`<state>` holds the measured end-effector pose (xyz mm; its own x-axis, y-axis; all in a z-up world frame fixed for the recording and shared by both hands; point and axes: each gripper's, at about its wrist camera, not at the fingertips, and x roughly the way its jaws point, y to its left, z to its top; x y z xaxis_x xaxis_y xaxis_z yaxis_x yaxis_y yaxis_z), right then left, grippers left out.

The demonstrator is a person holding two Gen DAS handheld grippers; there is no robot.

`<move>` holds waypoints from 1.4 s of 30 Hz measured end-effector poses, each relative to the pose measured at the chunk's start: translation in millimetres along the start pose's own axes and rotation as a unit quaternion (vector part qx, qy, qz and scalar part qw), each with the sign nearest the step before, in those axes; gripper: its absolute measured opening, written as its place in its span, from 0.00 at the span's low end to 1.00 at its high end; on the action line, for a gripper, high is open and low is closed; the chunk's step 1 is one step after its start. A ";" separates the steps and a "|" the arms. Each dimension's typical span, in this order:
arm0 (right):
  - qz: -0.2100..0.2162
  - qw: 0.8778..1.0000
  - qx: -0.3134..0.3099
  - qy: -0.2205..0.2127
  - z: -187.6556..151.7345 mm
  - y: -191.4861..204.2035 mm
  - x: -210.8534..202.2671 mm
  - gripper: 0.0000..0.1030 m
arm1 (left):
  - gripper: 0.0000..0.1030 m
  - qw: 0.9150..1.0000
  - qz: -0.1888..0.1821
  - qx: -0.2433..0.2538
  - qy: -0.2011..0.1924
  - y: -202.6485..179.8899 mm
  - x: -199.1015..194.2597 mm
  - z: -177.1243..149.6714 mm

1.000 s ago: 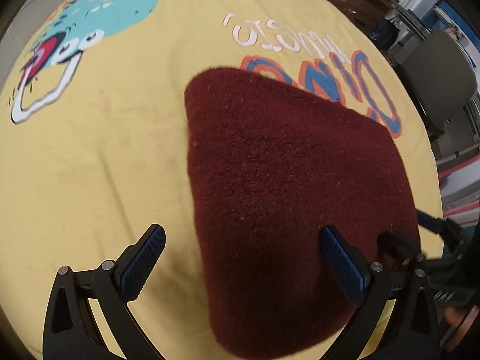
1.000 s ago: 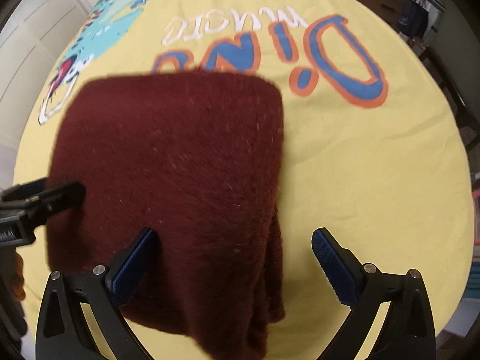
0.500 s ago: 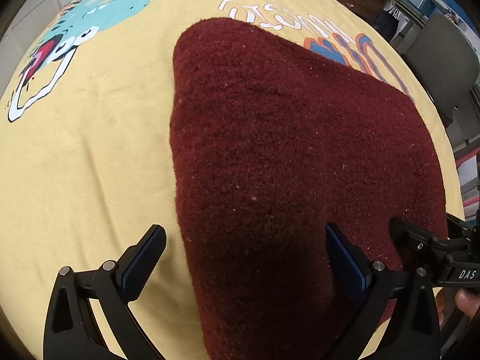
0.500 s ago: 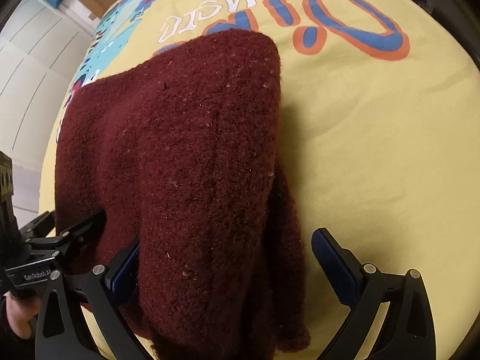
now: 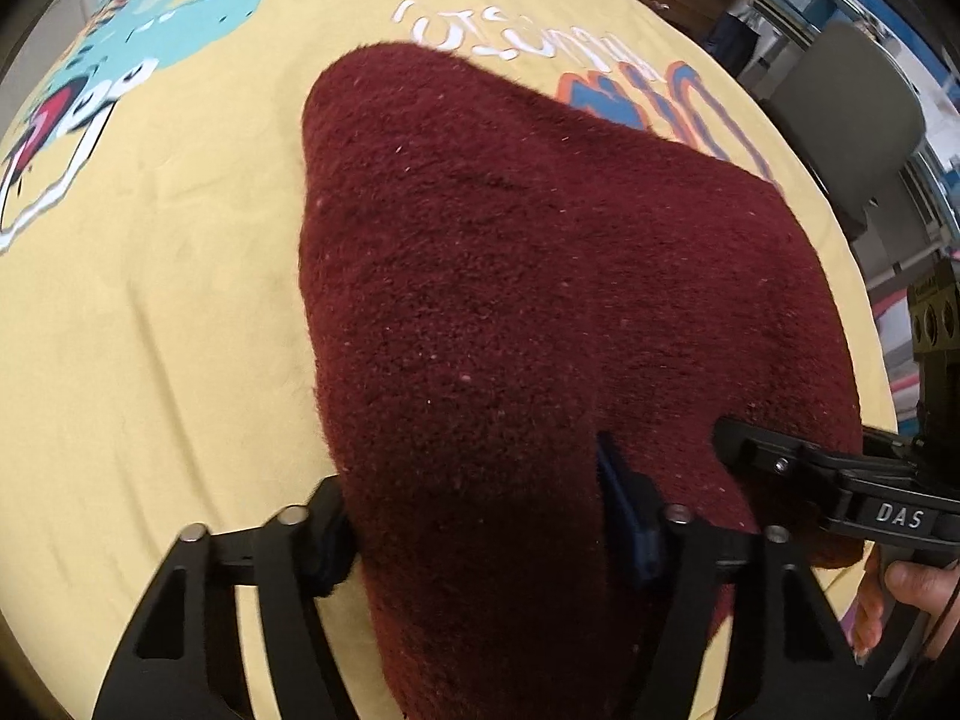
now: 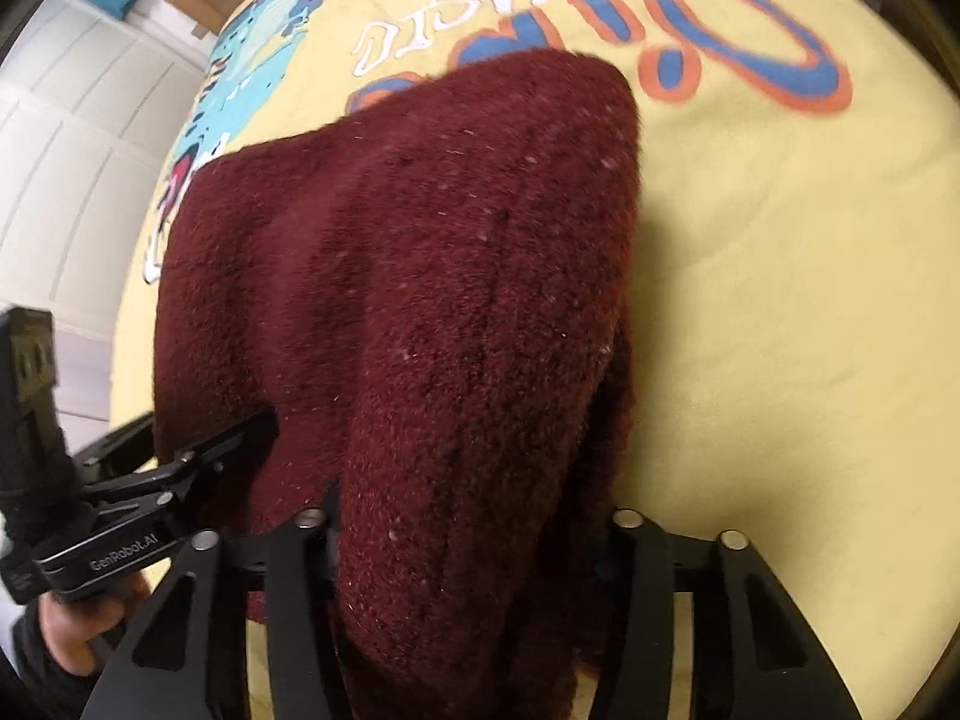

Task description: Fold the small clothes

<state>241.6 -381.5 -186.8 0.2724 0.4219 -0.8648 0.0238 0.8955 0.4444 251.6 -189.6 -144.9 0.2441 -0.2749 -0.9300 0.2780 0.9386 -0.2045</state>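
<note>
A dark red fleece garment [image 5: 540, 312] lies folded on a yellow printed cloth [image 5: 150, 312]; it also shows in the right wrist view [image 6: 432, 312]. My left gripper [image 5: 480, 516] has its jaws closed in on the garment's near left edge. My right gripper [image 6: 468, 546] has its jaws closed in on the near right edge, where the fleece bunches up between the fingers. Each gripper shows in the other's view: the right one in the left wrist view [image 5: 798, 468], the left one in the right wrist view [image 6: 198, 462]. The near edge looks lifted off the cloth.
The yellow cloth carries a blue-and-orange "Dino" print [image 6: 750, 42] and a teal dinosaur [image 5: 180, 30]. A grey chair [image 5: 840, 114] and boxes stand beyond the table's right edge. White panelled doors [image 6: 72, 150] are at the left.
Both grippers went from wide open to closed on the garment's near edge. The fleece has risen towards the cameras and fills more of both views.
</note>
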 end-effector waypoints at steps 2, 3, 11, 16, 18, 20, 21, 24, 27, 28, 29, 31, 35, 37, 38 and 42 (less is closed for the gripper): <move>-0.018 1.000 -0.019 -0.016 0.2 14.5 -12.0 0.44 | 0.46 1.000 -0.004 0.008 -0.005 -2.8 -10.2 0.6; -0.018 0.999 -0.025 -0.022 -0.3 19.1 -18.1 0.43 | 0.45 1.000 -0.010 0.009 -0.008 -3.7 -16.1 0.8; 0.010 0.995 -0.075 -0.061 -3.3 84.4 -53.5 0.43 | 0.42 0.997 -0.048 0.013 -0.061 28.9 -96.1 -10.6; 0.014 0.992 -0.105 -0.067 0.2 148.6 -45.2 0.43 | 0.42 0.995 -0.036 0.003 -0.090 68.6 -133.9 -22.6; 0.006 0.992 -0.112 -0.064 -3.3 170.9 -32.2 0.43 | 0.42 0.995 -0.033 -0.008 -0.094 87.8 -138.7 -31.8; -0.006 0.992 -0.117 -0.054 -8.9 183.6 -11.6 0.43 | 0.42 0.995 -0.029 -0.017 -0.094 104.7 -137.5 -41.6; -0.008 0.992 -0.114 -0.048 -8.7 189.1 -3.1 0.43 | 0.42 0.995 -0.026 -0.019 -0.092 108.9 -133.6 -45.7; -0.023 0.994 -0.107 -0.023 -16.2 190.9 29.1 0.44 | 0.43 0.997 -0.024 -0.032 -0.073 119.7 -109.6 -56.8; -0.046 0.993 -0.110 -0.013 -24.8 190.0 52.0 0.47 | 0.46 0.997 -0.022 -0.061 -0.048 137.3 -84.2 -74.8; -0.045 0.993 -0.109 -0.015 -25.6 190.1 53.3 0.48 | 0.50 0.997 -0.024 -0.065 -0.048 140.1 -78.1 -78.4; -0.044 0.993 -0.107 -0.016 -25.4 188.9 53.9 0.51 | 0.56 0.996 -0.023 -0.063 -0.056 141.2 -76.4 -83.3; -0.047 0.993 -0.106 -0.010 -20.4 192.5 56.3 0.57 | 0.62 0.996 -0.017 -0.064 -0.065 142.0 -77.3 -86.0; -0.068 0.991 -0.116 -0.017 -10.8 196.4 54.8 0.67 | 0.78 0.996 0.004 -0.077 -0.051 144.1 -79.0 -83.4; -0.070 0.990 -0.119 -0.021 -9.8 200.0 50.7 0.72 | 0.80 0.995 0.008 -0.084 -0.052 153.4 -84.4 -85.0; -0.076 0.989 -0.122 -0.024 -10.9 196.0 48.7 0.77 | 0.85 0.995 0.011 -0.088 -0.050 153.5 -87.3 -85.4; -0.096 0.983 -0.142 -0.067 -20.3 191.0 23.1 0.81 | 0.99 0.994 0.021 -0.099 -0.047 150.5 -96.8 -82.8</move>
<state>233.0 -197.9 -126.7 0.4140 0.2352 -0.8794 -0.1773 0.9684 0.1755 192.9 -4.4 -111.0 0.3399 -0.2432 -0.9085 0.0798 0.9699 -0.2298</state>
